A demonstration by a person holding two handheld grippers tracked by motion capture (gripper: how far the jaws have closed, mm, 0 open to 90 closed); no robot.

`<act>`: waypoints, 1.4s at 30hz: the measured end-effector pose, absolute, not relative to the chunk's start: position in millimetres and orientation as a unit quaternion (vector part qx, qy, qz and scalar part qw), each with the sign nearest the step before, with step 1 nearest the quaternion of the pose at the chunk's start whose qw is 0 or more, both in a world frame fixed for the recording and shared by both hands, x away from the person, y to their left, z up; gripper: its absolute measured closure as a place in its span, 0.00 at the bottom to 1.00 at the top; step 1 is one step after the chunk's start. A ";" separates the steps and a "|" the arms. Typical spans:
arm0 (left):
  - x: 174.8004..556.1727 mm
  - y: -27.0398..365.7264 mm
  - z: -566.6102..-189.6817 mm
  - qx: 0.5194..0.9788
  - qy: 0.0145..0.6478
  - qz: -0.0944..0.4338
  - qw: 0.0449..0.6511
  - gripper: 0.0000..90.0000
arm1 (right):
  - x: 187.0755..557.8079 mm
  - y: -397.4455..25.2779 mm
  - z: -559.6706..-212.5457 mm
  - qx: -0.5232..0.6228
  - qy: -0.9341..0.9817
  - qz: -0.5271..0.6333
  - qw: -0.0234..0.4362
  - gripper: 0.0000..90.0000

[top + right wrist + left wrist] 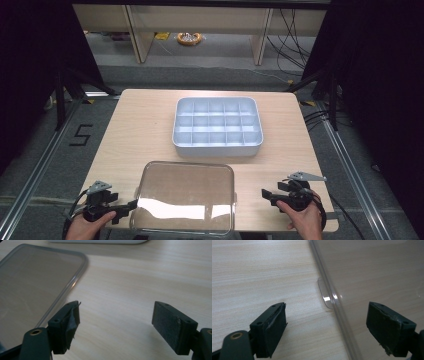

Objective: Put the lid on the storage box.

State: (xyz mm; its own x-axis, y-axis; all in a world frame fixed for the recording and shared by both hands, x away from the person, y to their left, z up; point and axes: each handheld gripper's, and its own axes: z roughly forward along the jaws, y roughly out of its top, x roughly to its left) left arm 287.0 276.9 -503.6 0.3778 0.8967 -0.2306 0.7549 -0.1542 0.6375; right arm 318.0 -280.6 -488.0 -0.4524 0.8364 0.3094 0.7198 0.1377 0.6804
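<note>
Nearest the camera, at the desk's (135, 130) front edge, lies a clear plastic lid (184, 196), flat on the wood and wide enough to take up most of the span between the two hands. Behind it, near the middle of the desk and well apart from it, sits the pale compartment tray (218, 148) that it looks made to cover. The lid will likely handle as light and fairly stiff, but thin, glossy and slippery, so pinching the raised rim or a tab seems safer than pressing on the flat panel. The left gripper (131, 205) has its jaws spread wide and straddles the lid's left rim, one jaw over bare wood and the other over the panel, with a small clear tab (325, 296) just ahead of them. The right gripper (265, 194) also has its jaws apart, holding nothing, and hovers over bare desk just beside the lid's right edge without touching it.
</note>
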 end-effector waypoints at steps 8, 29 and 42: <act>286.2 276.0 -502.7 0.753 0.545 0.095 0.356 0.20 | 312.9 -266.8 -487.7 0.503 0.765 0.400 0.045 0.34; 282.6 276.2 -502.9 0.752 0.546 0.092 0.359 0.25 | 312.0 -248.3 -488.7 0.492 0.776 0.394 0.033 0.31; 281.2 270.3 -503.8 0.746 0.546 0.080 0.372 0.32 | 309.6 -240.6 -487.5 0.487 0.776 0.400 0.027 0.29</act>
State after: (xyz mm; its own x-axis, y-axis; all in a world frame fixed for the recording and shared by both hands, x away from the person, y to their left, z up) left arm 281.2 270.3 -503.8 0.3912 0.8744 -0.2871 0.7557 -0.1272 0.6424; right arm 309.6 -240.6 -487.5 -0.5249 0.7769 0.3477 0.7341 0.2063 0.6470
